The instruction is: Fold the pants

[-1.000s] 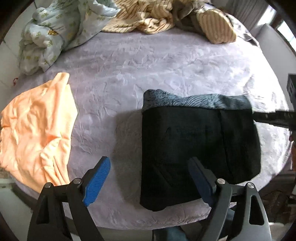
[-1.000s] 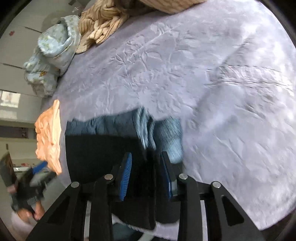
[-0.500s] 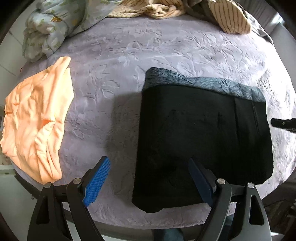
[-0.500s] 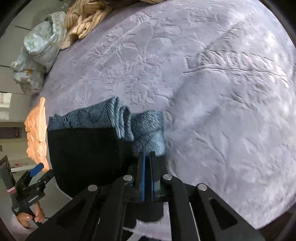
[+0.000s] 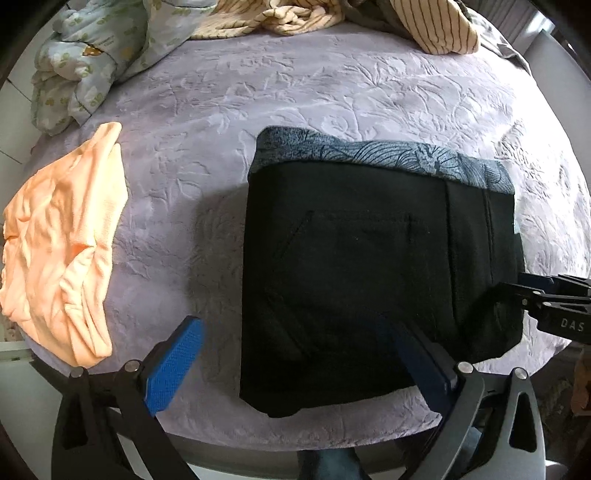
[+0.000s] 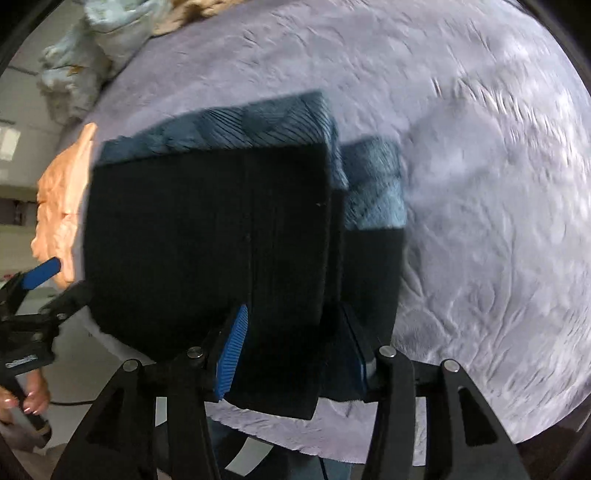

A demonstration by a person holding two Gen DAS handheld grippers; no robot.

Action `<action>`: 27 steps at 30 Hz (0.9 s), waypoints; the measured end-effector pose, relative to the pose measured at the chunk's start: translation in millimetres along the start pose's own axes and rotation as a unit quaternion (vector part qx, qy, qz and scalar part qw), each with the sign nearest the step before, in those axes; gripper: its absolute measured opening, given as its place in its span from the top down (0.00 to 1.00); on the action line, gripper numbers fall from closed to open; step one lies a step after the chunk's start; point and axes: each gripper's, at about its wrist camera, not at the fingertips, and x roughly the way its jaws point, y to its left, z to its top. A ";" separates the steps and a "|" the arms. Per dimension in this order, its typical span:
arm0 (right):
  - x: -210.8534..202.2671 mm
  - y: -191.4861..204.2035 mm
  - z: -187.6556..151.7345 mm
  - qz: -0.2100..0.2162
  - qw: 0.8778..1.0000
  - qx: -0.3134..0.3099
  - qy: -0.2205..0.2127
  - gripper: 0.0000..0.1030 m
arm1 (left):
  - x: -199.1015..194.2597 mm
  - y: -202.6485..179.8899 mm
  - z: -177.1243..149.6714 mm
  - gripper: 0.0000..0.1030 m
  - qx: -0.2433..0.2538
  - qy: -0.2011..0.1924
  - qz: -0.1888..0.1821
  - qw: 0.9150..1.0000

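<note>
Folded black pants (image 5: pixel 369 277) with a blue-grey patterned band along the far edge lie on the lavender bedspread (image 5: pixel 295 92). My left gripper (image 5: pixel 299 363) hangs above their near left corner with its jaws opening wide. Its left pad is over the bedspread, its right pad over the black cloth, and neither grips anything. In the right wrist view my right gripper (image 6: pixel 293 352) is over the right part of the pants (image 6: pixel 203 240). Its jaws are opening, and a black fold lies loose between the blue pads (image 6: pixel 232 354). The picture is blurred.
An orange garment (image 5: pixel 62 251) lies at the bed's left edge. A floral blanket (image 5: pixel 88 55) and striped cloth (image 5: pixel 424 26) are piled at the far side. The bedspread's front edge runs just below both grippers. A hand (image 6: pixel 22 402) holds the left gripper's handle.
The right gripper, shut at the pants' right edge half a second ago, has parted its jaws and shifted left over the pants. The left jaws have widened and moved slightly closer.
</note>
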 end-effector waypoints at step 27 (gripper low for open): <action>-59.9 46.1 -43.3 -0.097 0.991 0.050 -0.078 0.00 | -18.9 22.3 -21.2 0.00 0.024 -0.036 0.001 0.999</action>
